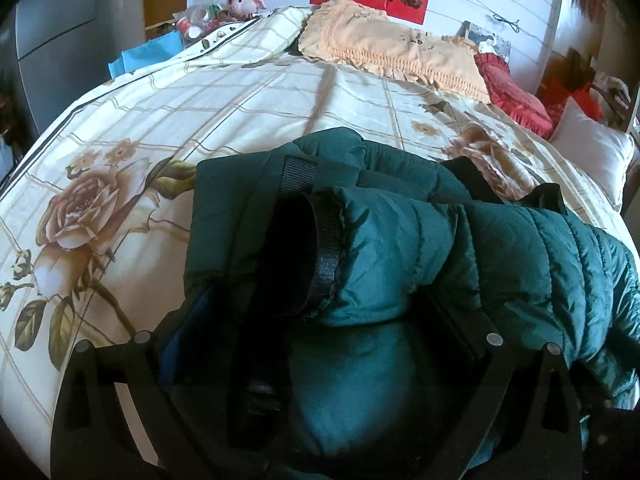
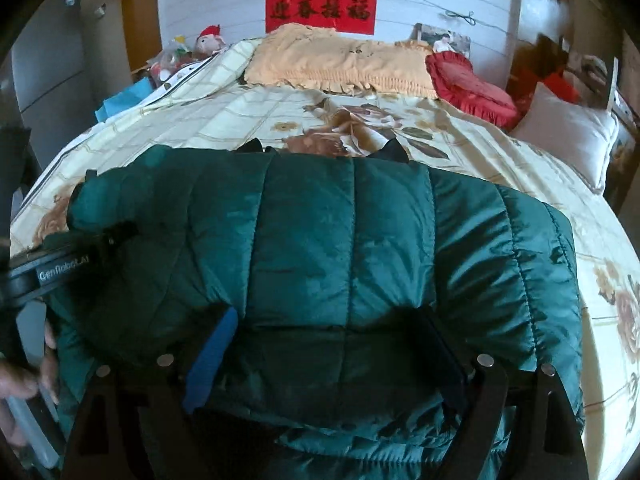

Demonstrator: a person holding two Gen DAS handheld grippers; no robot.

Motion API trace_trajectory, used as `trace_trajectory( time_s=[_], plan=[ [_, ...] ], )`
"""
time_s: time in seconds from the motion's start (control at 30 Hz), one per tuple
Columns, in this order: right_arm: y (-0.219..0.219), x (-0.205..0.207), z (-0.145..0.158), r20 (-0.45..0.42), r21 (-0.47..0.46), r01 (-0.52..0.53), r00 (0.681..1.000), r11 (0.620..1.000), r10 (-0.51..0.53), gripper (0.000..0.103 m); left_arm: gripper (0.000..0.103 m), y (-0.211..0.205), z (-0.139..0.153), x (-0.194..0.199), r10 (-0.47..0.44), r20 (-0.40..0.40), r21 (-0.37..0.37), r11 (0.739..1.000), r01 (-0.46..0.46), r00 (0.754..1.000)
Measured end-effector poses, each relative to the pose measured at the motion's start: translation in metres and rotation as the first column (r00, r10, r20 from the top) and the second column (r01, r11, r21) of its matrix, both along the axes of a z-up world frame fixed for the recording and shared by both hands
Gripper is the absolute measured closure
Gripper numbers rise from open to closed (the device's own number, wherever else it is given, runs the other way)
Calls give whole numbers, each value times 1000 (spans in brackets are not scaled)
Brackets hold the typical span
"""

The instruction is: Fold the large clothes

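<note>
**A:** So where was the jacket at that point?

**B:** The green puffer jacket [image 2: 340, 248] was lying folded up on the floral bedspread [image 1: 224, 104], near the foot of the bed. In the left wrist view a sleeve with a black cuff [image 1: 320, 256] was folded over the top of the bundle.

**A:** And the grippers, holding anything?

**B:** Nope. The left gripper [image 1: 320, 344] had its jaws spread wide, sleeve fabric sitting between the fingers but the pads weren't pressing on it. The right gripper [image 2: 324, 360] was the same deal, jaws apart with the jacket's near edge in the gap, nothing pinched. You could also see the left gripper's body at the left edge of the right view, with a hand [image 2: 24, 376] on it.
</note>
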State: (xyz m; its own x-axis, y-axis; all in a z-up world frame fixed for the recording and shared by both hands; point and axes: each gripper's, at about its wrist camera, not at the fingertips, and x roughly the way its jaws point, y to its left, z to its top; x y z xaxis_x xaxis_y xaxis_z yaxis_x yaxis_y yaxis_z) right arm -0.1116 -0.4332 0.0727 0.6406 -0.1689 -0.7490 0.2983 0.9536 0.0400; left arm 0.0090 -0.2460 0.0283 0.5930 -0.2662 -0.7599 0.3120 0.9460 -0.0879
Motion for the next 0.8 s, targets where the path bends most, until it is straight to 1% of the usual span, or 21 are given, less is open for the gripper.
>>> trace_trajectory(
  time_s=[0.07, 0.13, 0.17, 0.23, 0.3, 0.37, 0.43, 0.47, 0.53, 0.57, 0.63, 0.73, 0.8],
  plan=[
    [-7, -9, 12, 14, 36, -14, 1000, 999, 14, 17, 2, 2, -1, 1, 0, -3, -12, 1000, 0, 1000],
    [-21, -29, 29, 80, 56, 12, 997, 998, -17, 17, 2, 3, -1, 1, -1, -4, -20, 1000, 1, 1000],
    [-28, -40, 36, 109, 57, 25, 994, 998, -31, 17, 2, 2, -1, 1, -1, -4, -20, 1000, 1, 1000],
    [-47, -55, 42, 119, 40, 68, 990, 997, -73, 17, 2, 3, -1, 1, -1, -2, -19, 1000, 1, 1000],
    [-63, -60, 39, 97, 16, 108, 989, 994, -109, 17, 2, 3, -1, 1, -1, -2, -21, 1000, 1, 1000],
    [-78, -59, 27, 47, 9, 144, 988, 990, -144, 17, 2, 3, -1, 1, -1, 0, -21, 1000, 1, 1000],
    [-93, -58, 3, -13, 36, 171, 985, 985, -171, 20, 1, 2, -2, 1, -3, 2, -19, 1000, 3, 1000],
    [-97, -58, -6, -26, 51, 172, 985, 984, -171, 20, 0, 1, -1, 1, -5, 4, -17, 1000, 5, 1000],
    [-109, -58, -22, -27, 118, 190, 982, 975, -188, 16, 0, 0, -1, 0, -6, 10, -12, 1000, 6, 1000],
    [-113, -59, -25, -28, 137, 198, 980, 970, -197, 12, 0, 0, -1, 0, -6, 11, -10, 1000, 6, 1000],
    [-119, -63, -24, -31, 172, 209, 978, 963, -206, 11, 0, 0, -1, 0, -5, 11, -11, 1000, 5, 1000],
    [-112, -75, -10, -10, 131, 218, 976, 967, -219, 13, 0, 0, -2, 0, -6, 10, -12, 1000, 6, 1000],
    [-103, -90, 5, 36, 88, 226, 973, 970, -230, 13, 0, -2, -2, 0, -4, 14, -7, 1000, 4, 1000]
  ],
)
